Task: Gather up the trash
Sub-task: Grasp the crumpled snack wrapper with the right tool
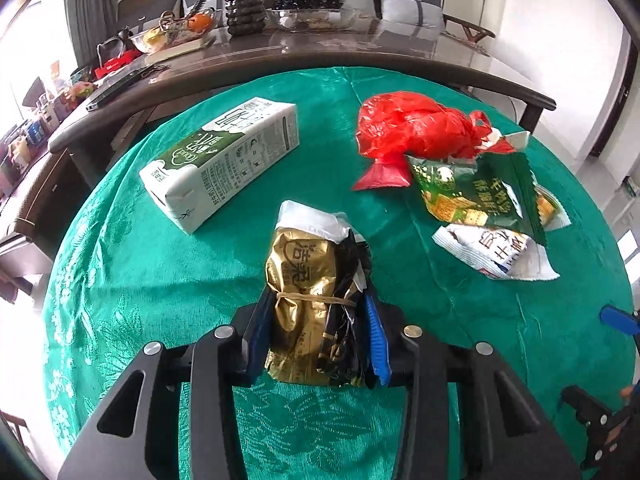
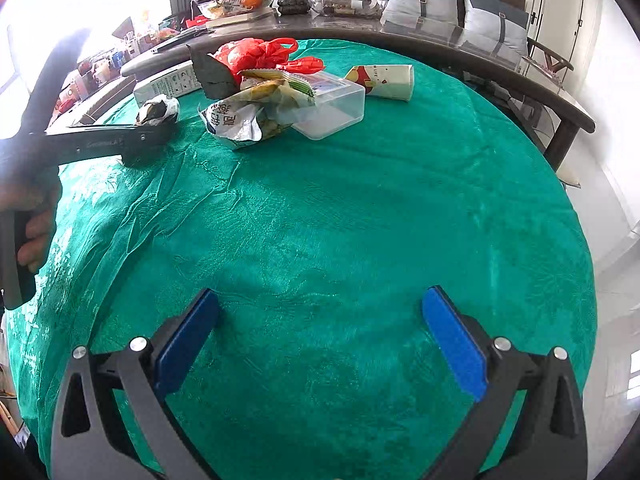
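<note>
Left gripper (image 1: pixel 316 336) pinches the gold packet (image 1: pixel 308 280) low, across its banded waist, where it is narrowest.
Right wrist view: the right gripper (image 2: pixel 320 336) hangs spread and empty over bare cloth (image 2: pixel 340 208), clear of the wrapper pile (image 2: pixel 256 108).

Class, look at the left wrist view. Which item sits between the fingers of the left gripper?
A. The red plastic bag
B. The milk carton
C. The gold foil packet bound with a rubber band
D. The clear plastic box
C: the left gripper has its blue pads pressed against both sides of the gold foil packet, while the milk carton and the red plastic bag lie apart on the green cloth.
</note>
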